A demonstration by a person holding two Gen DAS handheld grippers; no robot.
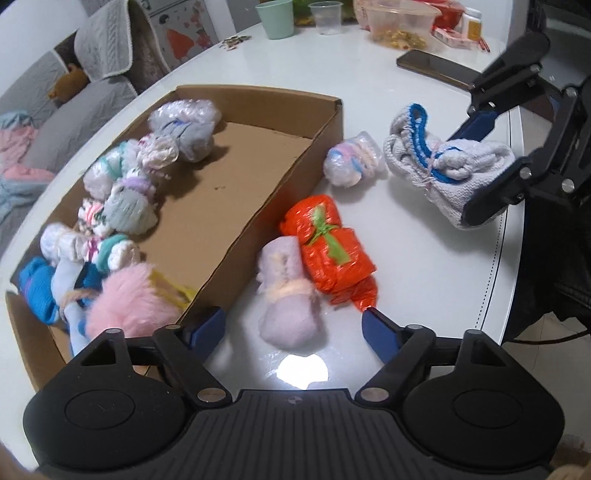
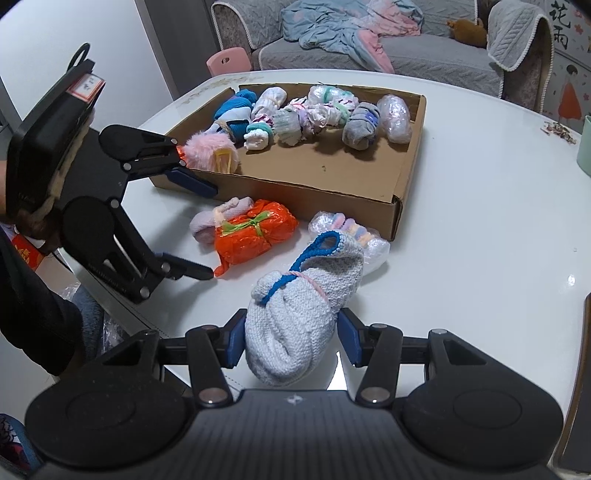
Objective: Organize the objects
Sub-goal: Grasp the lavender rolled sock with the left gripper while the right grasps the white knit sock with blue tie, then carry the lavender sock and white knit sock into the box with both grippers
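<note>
A cardboard box (image 1: 295, 177) (image 2: 369, 192) on the white table holds several rolled sock bundles along its far side. My right gripper (image 2: 291, 338) (image 1: 476, 166) is shut on a white knit bundle with blue trim (image 2: 295, 314) (image 1: 436, 173), held just above the table. My left gripper (image 1: 293, 332) (image 2: 210, 229) is open, its fingers either side of a lilac fuzzy roll (image 1: 288, 295) (image 2: 218, 221). An orange plastic-wrapped bundle (image 1: 328, 243) (image 2: 255, 232) lies beside the roll. A clear-wrapped pastel bundle (image 1: 351, 158) (image 2: 354, 229) lies by the box corner.
A phone (image 1: 432, 66), a green cup (image 1: 275, 18), a clear cup (image 1: 327, 16) and food containers (image 1: 399, 22) stand at the table's far end. A grey sofa (image 2: 406, 48) with clothes is beyond the table. The table edge (image 1: 509, 258) is close on the right.
</note>
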